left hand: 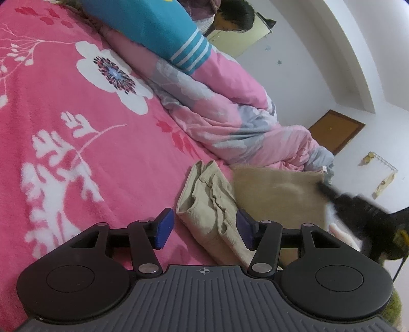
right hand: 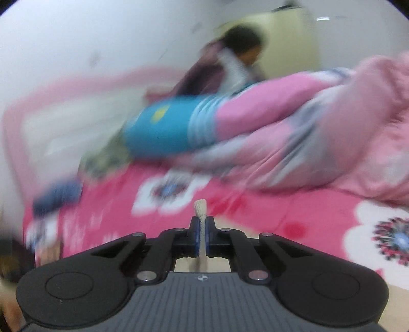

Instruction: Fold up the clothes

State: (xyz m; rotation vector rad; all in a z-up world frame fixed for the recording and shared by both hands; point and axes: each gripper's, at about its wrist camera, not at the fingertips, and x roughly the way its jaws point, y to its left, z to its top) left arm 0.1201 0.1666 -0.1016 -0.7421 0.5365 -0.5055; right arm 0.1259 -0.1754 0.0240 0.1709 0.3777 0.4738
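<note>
1. Right now your left gripper stands about half open at the lower middle of the left wrist view, its blue pads apart and clear of any cloth.
2. Between and just past those pads lies the beige ribbed-cloth garment, crumpled, on the bright pink fleece bedspread with white flowers.
3. To the right of centre in that view, a flap of the same beige garment is lifted and blurred, and your right gripper shows there as a dark blurred shape at the flap's right edge.
4. In the right wrist view, your right gripper is clamped on a thin fold of the beige cloth, which sticks up past the pads at lower centre.
5. Behind, a pale pink and grey flowered quilt lies bunched, with a teal pillow with white stripes on it at upper centre.
6. At the top of both views a person is beside the bed.
</note>
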